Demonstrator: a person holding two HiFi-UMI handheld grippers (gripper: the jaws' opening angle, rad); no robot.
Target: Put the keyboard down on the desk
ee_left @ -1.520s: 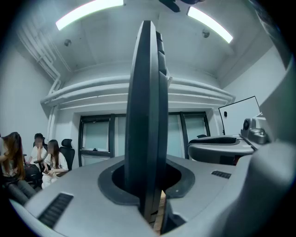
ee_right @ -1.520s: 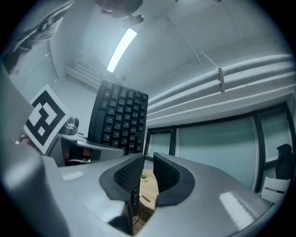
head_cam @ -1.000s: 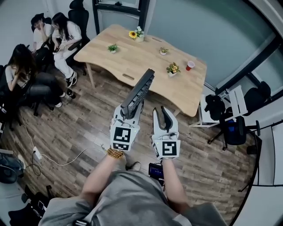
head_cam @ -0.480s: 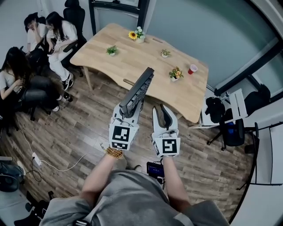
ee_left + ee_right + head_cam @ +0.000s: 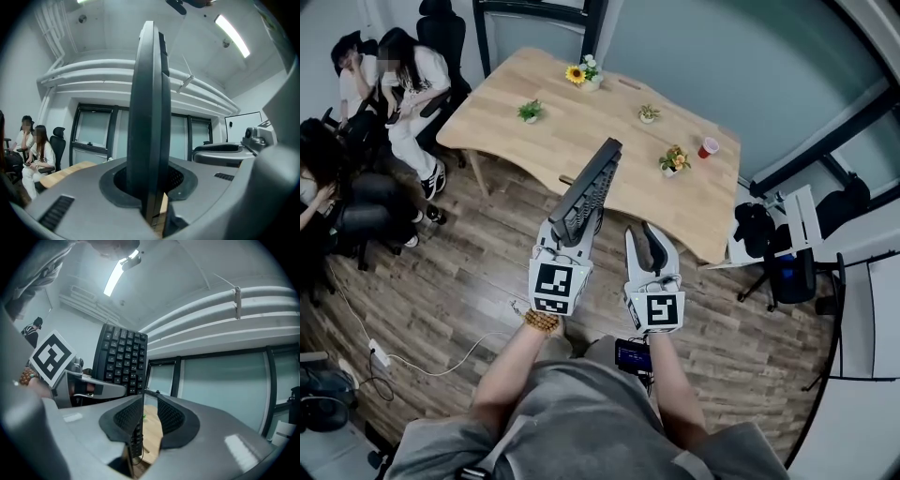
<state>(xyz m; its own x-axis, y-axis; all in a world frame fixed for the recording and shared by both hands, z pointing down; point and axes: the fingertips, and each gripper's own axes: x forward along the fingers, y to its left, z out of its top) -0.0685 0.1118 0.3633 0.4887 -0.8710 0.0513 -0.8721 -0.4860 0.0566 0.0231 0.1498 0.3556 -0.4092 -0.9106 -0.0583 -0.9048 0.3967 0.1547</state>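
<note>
Wooden floor (image 5: 441, 272) planks run under everything. Well off to the left of the left claw (image 5: 566, 242), several people (image 5: 389, 89) sit on chairs. A pale cable (image 5: 441, 345) trails on the floor behind and to the left of that claw.

The left claw is clamped on one short end of a black keyboard (image 5: 591, 187). The keyboard is turned on edge and sticks out ahead of the claw. It is held up in the air, not resting on the bench (image 5: 591, 127). In the left gripper view its thin edge rises from between the two jaws, and both press on its faces. A beaded bracelet (image 5: 544, 322) sits on the wrist just behind that claw's marker cube (image 5: 554, 287).

Beyond the keyboard's far tip lies the light wood bench. It carries small potted plants (image 5: 531, 111) and a sunflower pot (image 5: 582, 73). A red cup (image 5: 707, 144) stands ahead and to the right of the right claw (image 5: 649, 247).

The right claw hangs just beside the left one, level with it. Its jaws stand a narrow gap apart and grip nothing. Its own view shows the keyboard's keys facing it on the left. Further to its right stands a dark office chair (image 5: 792, 277).
</note>
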